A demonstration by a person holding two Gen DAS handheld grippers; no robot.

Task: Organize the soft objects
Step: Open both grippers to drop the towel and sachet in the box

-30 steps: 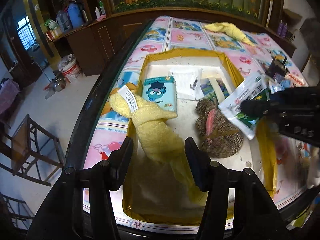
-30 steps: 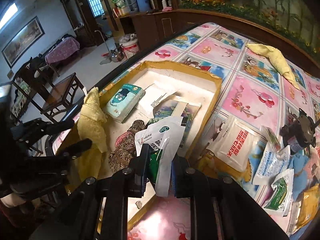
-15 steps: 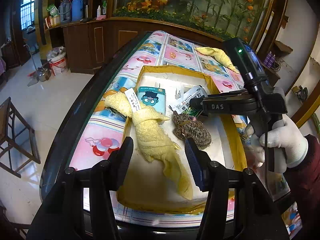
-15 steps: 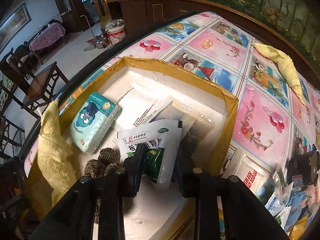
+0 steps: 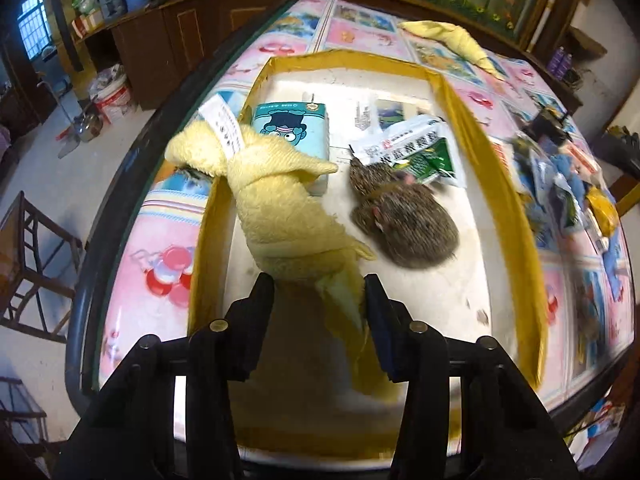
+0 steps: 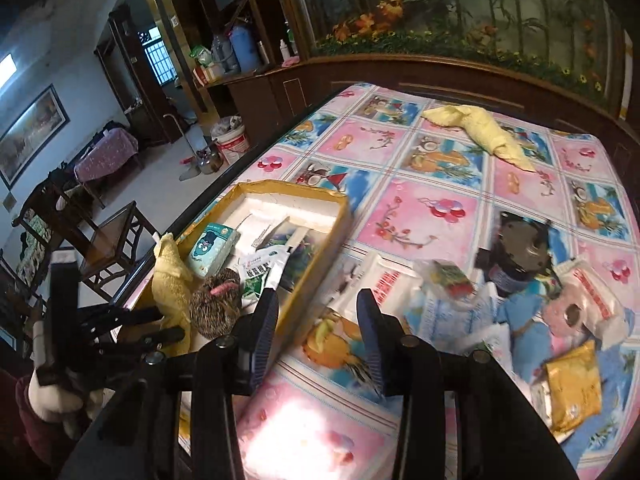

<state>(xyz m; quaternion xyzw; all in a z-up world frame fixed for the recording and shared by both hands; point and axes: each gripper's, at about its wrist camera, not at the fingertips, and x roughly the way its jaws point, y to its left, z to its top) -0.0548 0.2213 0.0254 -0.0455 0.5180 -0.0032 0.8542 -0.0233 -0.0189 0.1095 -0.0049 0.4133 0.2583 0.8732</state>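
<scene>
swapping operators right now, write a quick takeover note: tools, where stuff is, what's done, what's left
Left tool: open, straddling the tail of the yellow towel, which lies half over the tray's left rim.
Right tool: open, empty, above the tablecloth right of the tray.
Done: tissue pack, knitted pouch and green-white sachet are inside the tray.
Left: tuck the towel in, then bring the second yellow towel and the pile of packets to the right.

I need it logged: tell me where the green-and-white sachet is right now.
The green-and-white sachet lies inside the yellow-rimmed tray, right of the teal tissue pack and touching the brown knitted item.
</scene>
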